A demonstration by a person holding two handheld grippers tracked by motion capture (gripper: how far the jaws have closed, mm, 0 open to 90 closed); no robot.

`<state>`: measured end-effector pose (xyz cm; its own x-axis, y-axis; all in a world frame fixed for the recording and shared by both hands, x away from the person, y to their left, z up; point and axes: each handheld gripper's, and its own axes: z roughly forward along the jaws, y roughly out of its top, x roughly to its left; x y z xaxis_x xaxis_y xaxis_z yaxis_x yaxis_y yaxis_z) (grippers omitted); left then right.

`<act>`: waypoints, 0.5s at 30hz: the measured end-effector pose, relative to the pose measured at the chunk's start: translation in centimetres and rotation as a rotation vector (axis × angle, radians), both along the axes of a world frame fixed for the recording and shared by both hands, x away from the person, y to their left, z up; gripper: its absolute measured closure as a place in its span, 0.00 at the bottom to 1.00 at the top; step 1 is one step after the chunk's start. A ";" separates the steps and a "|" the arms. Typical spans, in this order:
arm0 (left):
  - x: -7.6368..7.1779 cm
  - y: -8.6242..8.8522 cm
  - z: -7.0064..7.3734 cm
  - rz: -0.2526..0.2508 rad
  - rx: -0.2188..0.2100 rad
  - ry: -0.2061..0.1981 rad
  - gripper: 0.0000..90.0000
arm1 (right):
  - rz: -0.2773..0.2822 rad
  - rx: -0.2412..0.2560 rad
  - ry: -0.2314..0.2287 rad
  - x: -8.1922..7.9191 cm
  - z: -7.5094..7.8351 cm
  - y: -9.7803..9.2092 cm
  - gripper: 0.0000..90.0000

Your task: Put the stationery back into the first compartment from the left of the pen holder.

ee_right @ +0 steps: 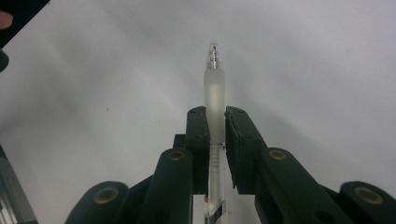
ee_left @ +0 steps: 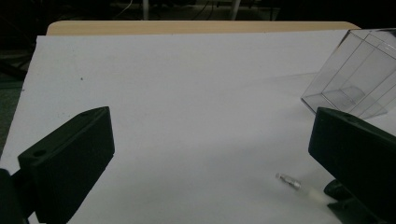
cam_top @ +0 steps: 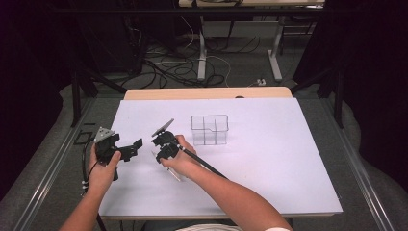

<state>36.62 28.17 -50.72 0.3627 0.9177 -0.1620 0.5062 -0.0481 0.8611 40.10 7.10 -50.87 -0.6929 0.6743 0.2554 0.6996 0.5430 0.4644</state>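
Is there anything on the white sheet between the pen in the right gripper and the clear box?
No. In the high view, the white sheet is bare between the pen, held by the right gripper, and the clear box.

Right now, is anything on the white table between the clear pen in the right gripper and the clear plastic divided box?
Nothing visible. The clear pen is clamped in the right gripper; bare white table lies between it and the clear plastic divided box.

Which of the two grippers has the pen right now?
The right gripper: its jaws are shut on the clear pen, whose tip pokes out past them. The left gripper has its jaws spread wide, with nothing between them.
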 end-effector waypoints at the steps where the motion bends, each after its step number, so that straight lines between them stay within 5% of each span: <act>1: 0.0 0.0 0.0 -0.001 0.001 0.002 0.00 | -0.007 0.009 -0.011 0.1 0.1 -0.2 0.89; 13: 0.0 -0.1 -0.1 -0.002 0.003 0.004 0.00 | -0.098 0.090 -0.125 1.4 2.7 -2.8 0.89; 15: 0.0 -0.1 -0.1 -0.003 0.004 0.005 0.00 | -0.097 0.074 -0.143 1.7 3.5 -3.4 0.89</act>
